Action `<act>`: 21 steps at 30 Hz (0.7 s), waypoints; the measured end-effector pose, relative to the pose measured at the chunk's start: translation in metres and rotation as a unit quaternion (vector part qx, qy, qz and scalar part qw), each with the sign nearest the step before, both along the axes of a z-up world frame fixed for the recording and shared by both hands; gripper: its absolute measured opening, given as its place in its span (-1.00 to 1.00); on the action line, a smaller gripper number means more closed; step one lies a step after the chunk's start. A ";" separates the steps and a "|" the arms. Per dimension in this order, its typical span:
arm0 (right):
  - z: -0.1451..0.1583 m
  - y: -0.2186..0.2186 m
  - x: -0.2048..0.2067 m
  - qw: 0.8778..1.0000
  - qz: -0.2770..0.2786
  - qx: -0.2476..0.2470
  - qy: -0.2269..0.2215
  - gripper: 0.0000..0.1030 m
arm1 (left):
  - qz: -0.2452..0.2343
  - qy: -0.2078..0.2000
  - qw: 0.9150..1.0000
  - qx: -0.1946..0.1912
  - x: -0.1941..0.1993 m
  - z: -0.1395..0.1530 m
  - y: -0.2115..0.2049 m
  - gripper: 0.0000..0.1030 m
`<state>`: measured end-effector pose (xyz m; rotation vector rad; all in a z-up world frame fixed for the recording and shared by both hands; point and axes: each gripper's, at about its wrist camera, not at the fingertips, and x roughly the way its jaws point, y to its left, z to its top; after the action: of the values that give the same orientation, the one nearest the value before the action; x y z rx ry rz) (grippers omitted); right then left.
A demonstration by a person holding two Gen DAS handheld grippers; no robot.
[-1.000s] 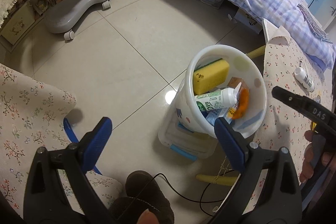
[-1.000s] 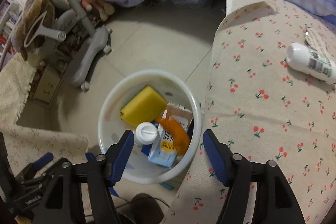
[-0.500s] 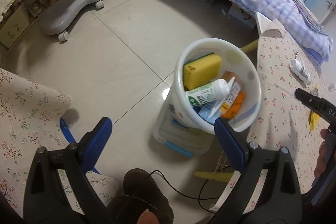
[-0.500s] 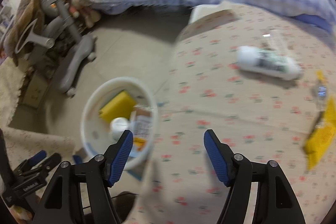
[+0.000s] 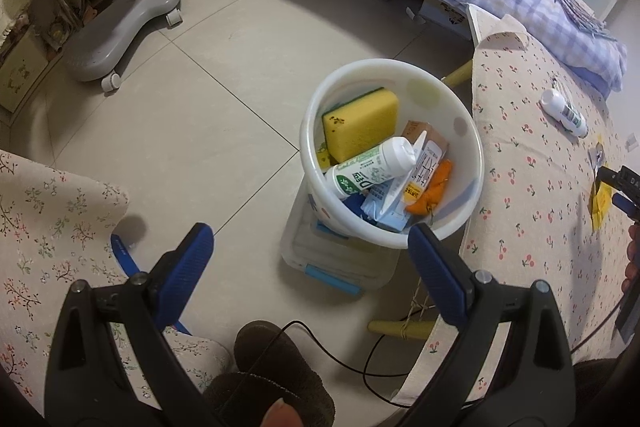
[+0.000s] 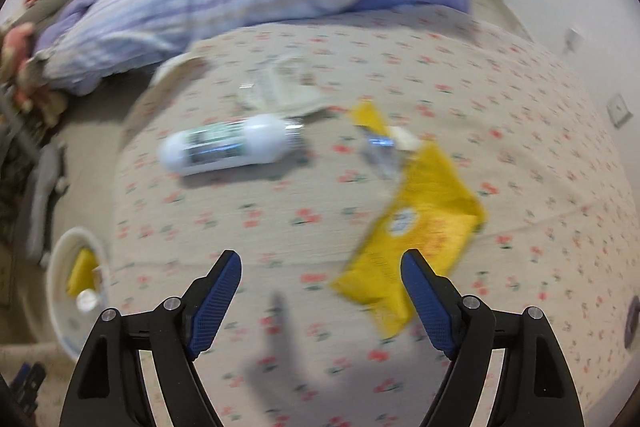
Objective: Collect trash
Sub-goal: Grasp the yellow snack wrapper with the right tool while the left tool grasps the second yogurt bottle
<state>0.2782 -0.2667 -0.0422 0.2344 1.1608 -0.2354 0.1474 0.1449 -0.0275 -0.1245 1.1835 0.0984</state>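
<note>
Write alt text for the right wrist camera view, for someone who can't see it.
An open right gripper hovers over a cherry-print tablecloth, empty. Ahead lie a yellow packet and a white bottle on its side; the picture is motion-blurred.

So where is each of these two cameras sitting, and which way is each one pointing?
Left wrist view: rides the left hand-held gripper, facing down at the white plastic bucket of trash on the tiled floor; its open blue-padded fingers, the person's thumb and the right hand-held gripper at the edge show.
Right wrist view: rides the right hand-held gripper, facing the cherry-print tablecloth, a yellow wrapper and a white plastic bottle; its open fingers show.
Both show the bucket, bottle, wrapper, tablecloth.
</note>
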 end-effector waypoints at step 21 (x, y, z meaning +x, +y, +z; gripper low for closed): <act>-0.047 -0.066 -0.001 0.997 -0.053 0.025 0.052 0.57 | -0.036 -0.005 0.999 -0.017 0.014 0.011 -0.057 0.89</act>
<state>0.2770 -0.3327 -0.0889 0.3304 1.2607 -0.3152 0.1612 0.0881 -0.0161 -0.1126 1.1783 0.0150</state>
